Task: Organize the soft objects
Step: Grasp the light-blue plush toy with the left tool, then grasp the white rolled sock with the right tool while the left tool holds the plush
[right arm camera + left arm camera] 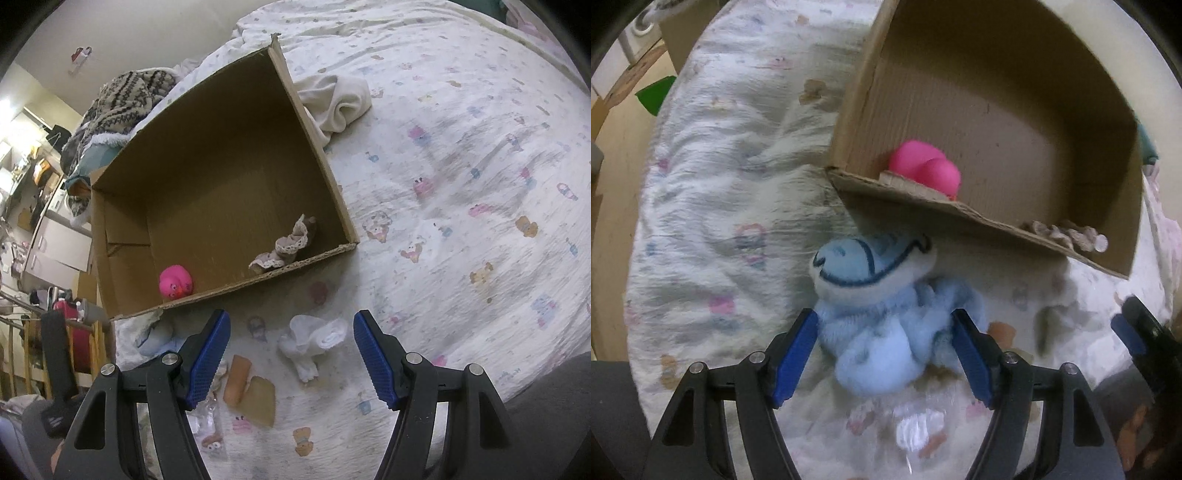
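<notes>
The blue plush toy [879, 317] lies low centre on the bedsheet [713, 192], just below the cardboard box [997, 110], straddled by my wide left gripper [884, 354] for lifting, while my right gripper [291, 354] gapes over a white sock [314, 343].

I see a bed covered by a white sheet [461, 155] printed with small pastel cartoon animals; it fills most of both views. At its far edge a grey and cream patterned knitted blanket [125, 96] lies bunched up. Beyond the bed stands a white cabinet [55, 243], with cluttered shelves [22, 166] behind it, too blurred to sort out. A pale wall [147, 33] carries a small pink sticker [81, 55]. In the left view I see a green scrap [654, 95] beside the bed.
</notes>
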A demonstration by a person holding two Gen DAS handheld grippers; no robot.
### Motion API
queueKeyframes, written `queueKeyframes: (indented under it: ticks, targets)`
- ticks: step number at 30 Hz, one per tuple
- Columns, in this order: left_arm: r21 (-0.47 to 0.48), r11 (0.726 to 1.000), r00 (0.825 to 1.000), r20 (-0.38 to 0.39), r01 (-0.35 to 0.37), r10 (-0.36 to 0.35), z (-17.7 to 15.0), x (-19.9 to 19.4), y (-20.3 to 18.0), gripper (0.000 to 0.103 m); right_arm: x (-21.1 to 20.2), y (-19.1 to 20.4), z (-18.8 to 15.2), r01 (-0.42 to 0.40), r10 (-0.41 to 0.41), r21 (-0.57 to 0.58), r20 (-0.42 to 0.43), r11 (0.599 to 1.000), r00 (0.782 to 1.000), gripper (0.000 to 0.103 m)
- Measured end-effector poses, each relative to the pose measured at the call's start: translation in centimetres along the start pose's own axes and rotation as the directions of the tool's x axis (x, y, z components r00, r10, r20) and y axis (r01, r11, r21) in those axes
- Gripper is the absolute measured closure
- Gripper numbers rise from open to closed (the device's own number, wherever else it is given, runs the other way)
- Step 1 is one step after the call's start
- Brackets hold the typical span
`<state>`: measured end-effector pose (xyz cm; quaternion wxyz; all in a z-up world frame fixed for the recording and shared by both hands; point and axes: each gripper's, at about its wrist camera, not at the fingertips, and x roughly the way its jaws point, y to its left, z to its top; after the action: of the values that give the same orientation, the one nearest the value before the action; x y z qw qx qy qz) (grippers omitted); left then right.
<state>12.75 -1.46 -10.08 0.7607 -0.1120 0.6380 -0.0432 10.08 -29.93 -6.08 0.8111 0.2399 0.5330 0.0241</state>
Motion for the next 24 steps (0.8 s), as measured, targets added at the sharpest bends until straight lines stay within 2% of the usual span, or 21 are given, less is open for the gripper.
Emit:
queueKeyframes:
  ticks: [3,5,6,7,10,13,17,24]
  targets:
    - [0.013,1.000,1.000,-0.005,-0.024,0.024,0.2,1.1,-0.4,0.033,0.2,0.1,0.0,0.006,-0.006,-0.006,-0.008,1.000,1.000,0.030]
    - [0.015,0.999,0.999,-0.027,-0.035,0.036,0.2,1.8,-0.6,0.049,0.4,0.1,0.1,0.009,-0.010,-0.007,-0.014,1.000,1.000,0.030]
    - [0.026,0.998,0.998,-0.031,-0.054,0.055,0.2,2.0,-0.7,0.066,0.5,0.1,0.0,0.010,-0.010,-0.006,-0.017,1.000,1.000,0.030]
    - [0.031,0.998,0.998,-0.041,-0.046,0.047,0.2,2.0,-0.8,0.074,0.6,0.1,0.1,0.011,-0.011,-0.005,-0.020,1.000,1.000,0.030]
    - [0.014,1.000,0.999,-0.044,0.001,-0.001,0.4,1.7,-0.6,0.084,0.8,0.1,0.0,0.017,-0.017,-0.004,-0.026,1.000,1.000,0.030]
    - [0.019,1.000,1.000,-0.019,0.003,-0.002,0.6,0.4,-0.6,0.086,0.8,0.1,0.0,0.017,-0.017,-0.003,-0.024,1.000,1.000,0.030]
    - [0.020,1.000,0.999,0.045,0.009,-0.009,-0.2,-3.5,-0.5,0.086,0.5,-0.3,0.1,-0.001,0.001,0.020,-0.016,1.000,1.000,0.030]
    - [0.058,0.997,0.989,0.146,-0.044,0.035,-1.4,-9.5,0.2,0.086,1.0,-0.8,0.1,-0.002,0.004,0.045,-0.038,0.999,0.999,0.030]
